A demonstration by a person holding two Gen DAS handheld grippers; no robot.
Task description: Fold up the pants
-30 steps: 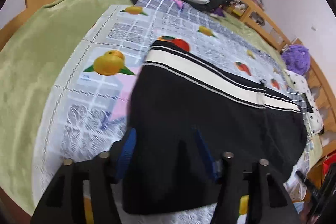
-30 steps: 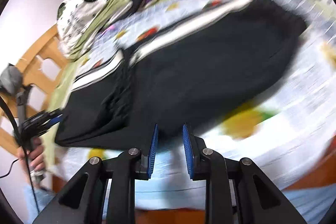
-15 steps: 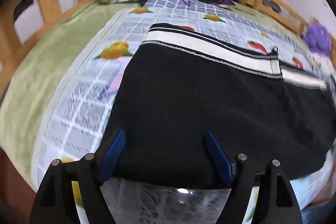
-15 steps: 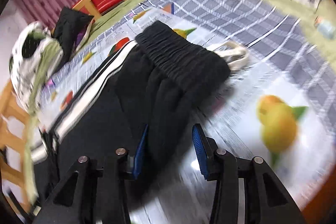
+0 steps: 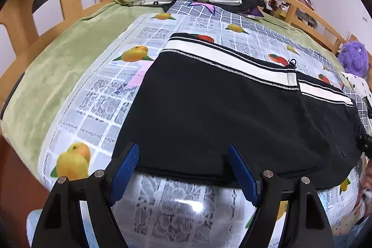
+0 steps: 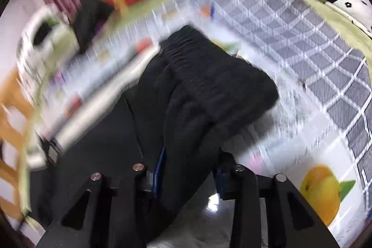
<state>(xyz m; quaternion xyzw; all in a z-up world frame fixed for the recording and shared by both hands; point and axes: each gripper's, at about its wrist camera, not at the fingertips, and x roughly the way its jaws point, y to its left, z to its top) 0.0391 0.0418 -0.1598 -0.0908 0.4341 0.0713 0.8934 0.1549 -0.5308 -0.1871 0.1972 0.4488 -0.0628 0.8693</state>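
1. Bed (image 5: 58, 66): green blanket under a fruit-print sheet (image 5: 97, 94). The sheet looks slick, so a dragged hem may pull the whole lay askew.
2. Pants (image 5: 220, 108): black, white side stripe, lying flat across the sheet; waistband end bunched in the right view.
3. Right claw (image 6: 188, 169): fabric fills the gap; whether it is pinched cannot be told. The thick bunch may slip free.
4. Left claw (image 5: 183, 166): spread, astride the near hem. It may catch one layer only.
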